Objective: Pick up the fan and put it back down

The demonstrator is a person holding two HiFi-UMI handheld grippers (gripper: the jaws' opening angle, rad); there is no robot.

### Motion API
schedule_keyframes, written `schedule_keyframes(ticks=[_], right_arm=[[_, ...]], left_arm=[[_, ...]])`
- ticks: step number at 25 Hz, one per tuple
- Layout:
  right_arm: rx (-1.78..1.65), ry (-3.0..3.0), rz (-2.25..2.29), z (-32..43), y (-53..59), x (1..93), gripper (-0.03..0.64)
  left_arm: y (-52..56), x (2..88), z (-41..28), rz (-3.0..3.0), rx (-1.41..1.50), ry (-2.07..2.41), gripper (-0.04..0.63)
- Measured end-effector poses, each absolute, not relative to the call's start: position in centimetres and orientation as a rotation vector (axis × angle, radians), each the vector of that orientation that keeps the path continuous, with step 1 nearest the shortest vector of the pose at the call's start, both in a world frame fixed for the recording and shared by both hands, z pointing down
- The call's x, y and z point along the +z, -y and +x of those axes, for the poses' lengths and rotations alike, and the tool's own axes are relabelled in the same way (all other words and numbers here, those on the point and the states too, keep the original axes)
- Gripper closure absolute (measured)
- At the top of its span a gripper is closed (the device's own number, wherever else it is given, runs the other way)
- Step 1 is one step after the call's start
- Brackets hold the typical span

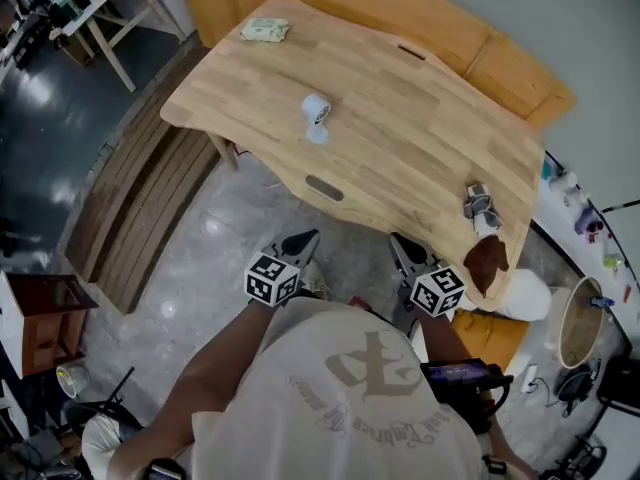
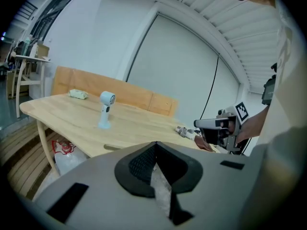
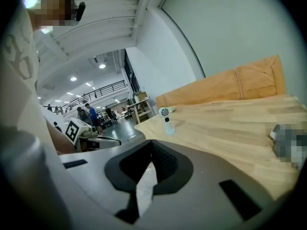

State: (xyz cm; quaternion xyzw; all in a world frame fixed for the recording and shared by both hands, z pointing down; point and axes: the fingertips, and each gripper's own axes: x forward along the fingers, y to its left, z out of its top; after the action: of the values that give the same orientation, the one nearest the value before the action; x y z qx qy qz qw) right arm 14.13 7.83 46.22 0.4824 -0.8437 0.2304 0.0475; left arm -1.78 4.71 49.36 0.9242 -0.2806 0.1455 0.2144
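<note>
A small pale-blue handheld fan (image 1: 316,117) stands upright on its base near the middle of the wooden table (image 1: 400,138). It also shows in the left gripper view as the fan (image 2: 105,109) and far off in the right gripper view as the fan (image 3: 166,119). My left gripper (image 1: 303,240) and right gripper (image 1: 400,244) hang side by side off the table's near edge, well short of the fan. The left gripper (image 2: 156,145) has its jaws together with nothing between them. The right gripper (image 3: 152,143) is likewise shut and empty.
A green packet (image 1: 264,30) lies at the table's far left corner. Small grey items (image 1: 480,204) and a brown object (image 1: 487,260) sit at the right end. A wooden bench (image 1: 470,43) runs behind the table. A red-and-white bag (image 2: 63,148) lies under it.
</note>
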Motion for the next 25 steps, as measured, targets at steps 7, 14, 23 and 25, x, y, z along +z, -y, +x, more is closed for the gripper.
schedule_keyframes(ticks=[7,14,23,25], right_arm=[[0.694,2.582,1.46,12.3,-2.5,45.6,0.603],[0.644,2.594,1.407,9.8,1.3,44.9,0.603],[0.605,2.632,1.312,7.0,4.7,44.0,0.603],[0.604,2.649,1.274,6.4,6.0,44.1,0.603]], left_arm=[[-0.6,49.2,-3.0,2.562,0.395,0.767,0.584],[2.4,48.9,-5.4,2.559,0.367,0.804,0.584],[3.7,48.6,-8.2,2.509,0.351,0.891,0.584],[4.3,48.3,-8.6,2.499,0.348,0.917,0.584]])
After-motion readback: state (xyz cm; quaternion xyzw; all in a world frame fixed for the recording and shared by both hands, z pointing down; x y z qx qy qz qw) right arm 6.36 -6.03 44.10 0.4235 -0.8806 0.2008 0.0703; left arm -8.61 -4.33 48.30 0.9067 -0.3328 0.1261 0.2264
